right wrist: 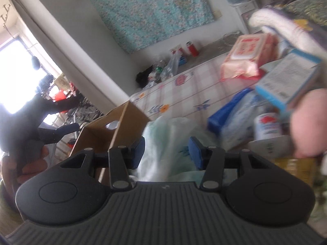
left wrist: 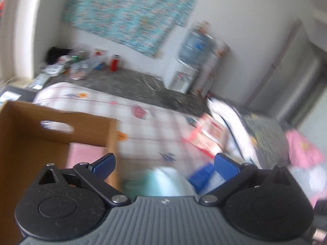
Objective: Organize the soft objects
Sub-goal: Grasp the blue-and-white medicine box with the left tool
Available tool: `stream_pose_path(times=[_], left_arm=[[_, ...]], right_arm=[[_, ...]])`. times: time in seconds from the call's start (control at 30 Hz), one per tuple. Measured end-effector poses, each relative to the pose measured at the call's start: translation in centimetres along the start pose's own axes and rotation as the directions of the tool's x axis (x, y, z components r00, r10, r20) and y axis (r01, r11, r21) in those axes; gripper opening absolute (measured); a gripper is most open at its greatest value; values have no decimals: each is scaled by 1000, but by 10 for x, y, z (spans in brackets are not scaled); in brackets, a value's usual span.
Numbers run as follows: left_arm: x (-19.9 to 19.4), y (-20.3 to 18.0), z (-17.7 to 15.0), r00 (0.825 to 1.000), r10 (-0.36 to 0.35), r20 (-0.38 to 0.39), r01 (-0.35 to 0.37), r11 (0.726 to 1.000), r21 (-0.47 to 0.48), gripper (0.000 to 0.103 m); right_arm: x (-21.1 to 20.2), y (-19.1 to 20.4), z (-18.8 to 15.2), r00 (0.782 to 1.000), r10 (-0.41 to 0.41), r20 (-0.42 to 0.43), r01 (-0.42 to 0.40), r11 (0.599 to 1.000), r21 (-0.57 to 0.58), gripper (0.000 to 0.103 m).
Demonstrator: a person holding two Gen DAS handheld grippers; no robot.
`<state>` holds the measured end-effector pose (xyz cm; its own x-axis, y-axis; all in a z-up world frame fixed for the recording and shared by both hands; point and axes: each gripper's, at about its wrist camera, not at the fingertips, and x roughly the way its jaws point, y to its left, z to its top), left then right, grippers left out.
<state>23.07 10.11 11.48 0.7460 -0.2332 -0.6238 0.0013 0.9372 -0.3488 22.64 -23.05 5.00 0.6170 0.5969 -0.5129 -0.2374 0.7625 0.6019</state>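
A brown cardboard box point(left wrist: 51, 126) with a handle hole stands on the checked bedspread point(left wrist: 143, 126); a pink item point(left wrist: 85, 155) lies inside it. My left gripper point(left wrist: 163, 165) is open and empty, beside the box's right wall, above a pale green soft pack point(left wrist: 163, 181). In the right wrist view my right gripper point(right wrist: 166, 153) has its jaws around that pale green soft pack point(right wrist: 163, 143), just right of the box point(right wrist: 114, 128). A pink tissue pack point(right wrist: 245, 59) and a blue-white pack point(right wrist: 235, 118) lie further right.
A blue box point(right wrist: 290, 81), a small can point(right wrist: 267, 126) and a folded white-purple blanket point(right wrist: 286, 24) crowd the right side. A water dispenser point(left wrist: 190, 61), bottles and clutter point(left wrist: 81, 65) stand on the floor by the wall. Pink cloth point(left wrist: 302, 149) lies at far right.
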Motion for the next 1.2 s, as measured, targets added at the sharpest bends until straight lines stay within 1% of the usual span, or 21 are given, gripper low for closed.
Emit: stream_pose_path(times=[0.17, 0.23, 0.3, 0.37, 0.43, 0.53, 0.6, 0.63, 0.73, 0.8, 0.93, 1.0, 1.1, 1.17, 1.2], left_arm=[[45, -66, -18, 994, -67, -84, 77, 989, 124, 103], [64, -90, -20, 991, -82, -106, 101, 978, 184, 103], [88, -112, -20, 987, -90, -133, 123, 957, 262, 102], [112, -134, -25, 985, -82, -153, 133, 922, 365, 101], [133, -153, -30, 988, -58, -144, 118, 882, 457, 100], [159, -176, -40, 985, -62, -163, 145, 809, 569, 100], [174, -188, -47, 976, -80, -204, 191, 767, 612, 100], [182, -192, -49, 970, -87, -226, 213, 750, 626, 100], [204, -202, -53, 955, -97, -279, 262, 717, 646, 101], [219, -207, -53, 945, -99, -311, 285, 712, 642, 101], [242, -214, -49, 926, -115, -360, 323, 735, 596, 101], [249, -217, -49, 919, -115, -377, 331, 743, 581, 100], [255, -220, -50, 913, -122, -390, 340, 756, 560, 91], [256, -221, -50, 911, -125, -394, 340, 769, 542, 78], [256, -222, -50, 909, -129, -397, 341, 776, 531, 77]], right_arm=[[-36, -48, 12, 992, -100, 71, 97, 994, 42, 48], [-47, -69, 19, 986, -133, 96, 126, 989, 74, 48], [-53, -89, 28, 981, -158, 116, 146, 984, 104, 48], [-53, -110, 37, 977, -172, 126, 153, 978, 144, 48], [-51, -131, 49, 976, -176, 126, 151, 970, 190, 49], [-38, -159, 67, 977, -185, 106, 153, 956, 252, 49], [-27, -174, 77, 979, -187, 87, 156, 947, 280, 49], [-22, -181, 82, 979, -192, 72, 163, 943, 289, 49], [-6, -196, 89, 979, -202, 27, 184, 933, 311, 49], [3, -205, 93, 979, -202, -1, 192, 928, 318, 49], [21, -217, 96, 981, -193, -38, 195, 924, 329, 49], [30, -223, 97, 982, -182, -52, 189, 922, 339, 49], [41, -226, 95, 985, -164, -61, 175, 920, 350, 49], [46, -226, 94, 987, -153, -56, 162, 922, 352, 47], [48, -226, 94, 988, -146, -52, 155, 923, 352, 45]])
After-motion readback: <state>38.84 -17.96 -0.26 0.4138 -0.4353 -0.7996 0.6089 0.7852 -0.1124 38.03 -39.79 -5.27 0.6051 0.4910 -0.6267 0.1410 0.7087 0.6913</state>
